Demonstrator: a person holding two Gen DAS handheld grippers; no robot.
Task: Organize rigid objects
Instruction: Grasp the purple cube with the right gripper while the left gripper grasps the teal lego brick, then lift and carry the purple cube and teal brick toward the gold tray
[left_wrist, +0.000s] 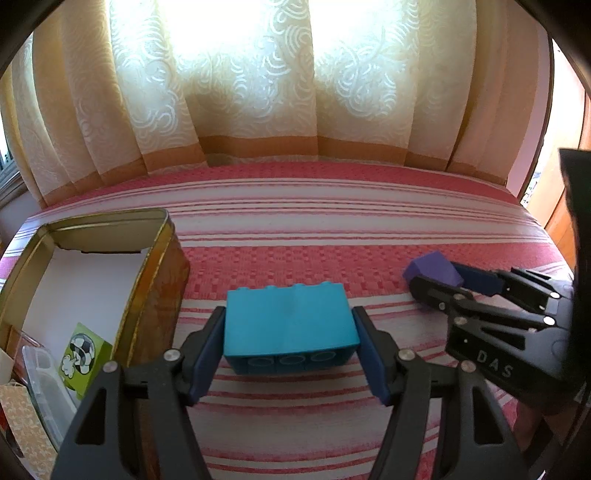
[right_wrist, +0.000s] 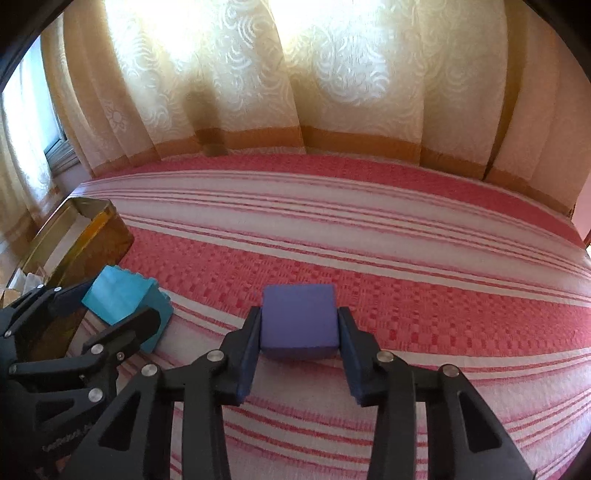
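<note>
A teal toy brick (left_wrist: 290, 325) lies on its side on the red-and-white striped cloth, between the fingers of my left gripper (left_wrist: 290, 347). The pads sit at both ends of it, seemingly touching. It also shows in the right wrist view (right_wrist: 122, 299). A purple block (right_wrist: 299, 319) sits between the fingers of my right gripper (right_wrist: 299, 343), pads against both sides; it also shows in the left wrist view (left_wrist: 436, 267), at the right gripper's (left_wrist: 439, 278) tips. Both objects are on or just above the cloth.
An open gold tin (left_wrist: 155, 258) stands at the left, holding a green football card (left_wrist: 83, 356) and a clear plastic box (left_wrist: 44, 387). It also shows in the right wrist view (right_wrist: 88, 236). A patterned cream curtain (left_wrist: 258, 92) hangs behind the striped cloth (left_wrist: 295, 221).
</note>
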